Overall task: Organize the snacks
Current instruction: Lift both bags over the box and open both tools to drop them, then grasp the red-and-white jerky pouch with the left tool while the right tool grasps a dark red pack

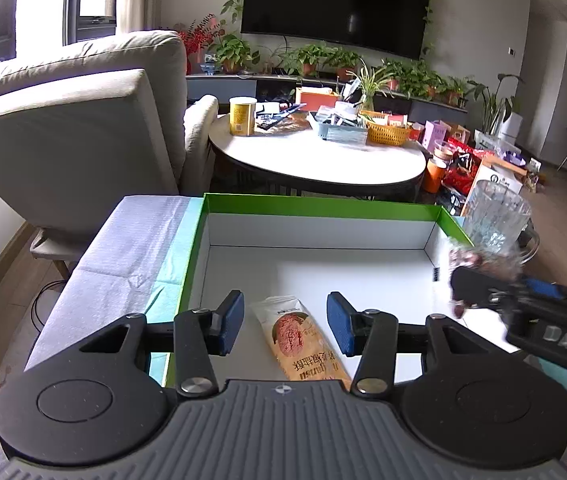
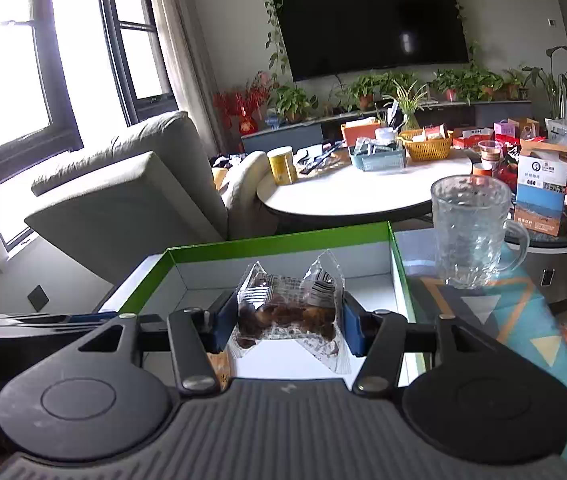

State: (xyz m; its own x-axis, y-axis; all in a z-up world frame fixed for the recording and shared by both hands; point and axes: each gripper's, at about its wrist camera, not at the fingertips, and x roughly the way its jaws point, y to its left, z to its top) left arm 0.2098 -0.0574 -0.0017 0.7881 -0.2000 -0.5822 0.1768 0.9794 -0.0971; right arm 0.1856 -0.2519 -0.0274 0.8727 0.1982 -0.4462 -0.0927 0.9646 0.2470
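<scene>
Orange-tan snack packet w/ a round reddish biscuit picture [image 1: 298,338] lies flat on the white floor of the shallow green-rimmed white cardboard box [image 1: 323,202], near the box's front-left corner, long axis running front to back. Left gripper [image 1: 286,322] hangs just over it w/ jaws open: the blue pads [image 1: 232,318] stand clear of the packet on both sides, no contact, packet between them.

Second snack: clear crinkly plastic pouch of dark brown pieces [image 2: 289,308] is clamped in the right gripper [image 2: 283,320], jaws closed on the pouch from both sides, wrapper ends sticking up above them. It's held over the box interior, towards the right wall; in the left wrist view the right gripper enters from the right edge, blurred, w/ the pouch at its tip.

Box sits on a tabletop covered w/ a teal patterned cloth [image 2: 523,320]; a pale lilac sheet [image 1: 123,248] lies on the left of the box. Textured clear glass mug w/ handle [image 2: 473,232] stands upright just beyond the box's right rim, apart from it.

Further back: grey fabric armchair [image 1: 83,120], round white coffee table [image 1: 315,156] w/ yellow tin, baskets, clutter; black wall TV [image 1: 335,4] above potted plants.
</scene>
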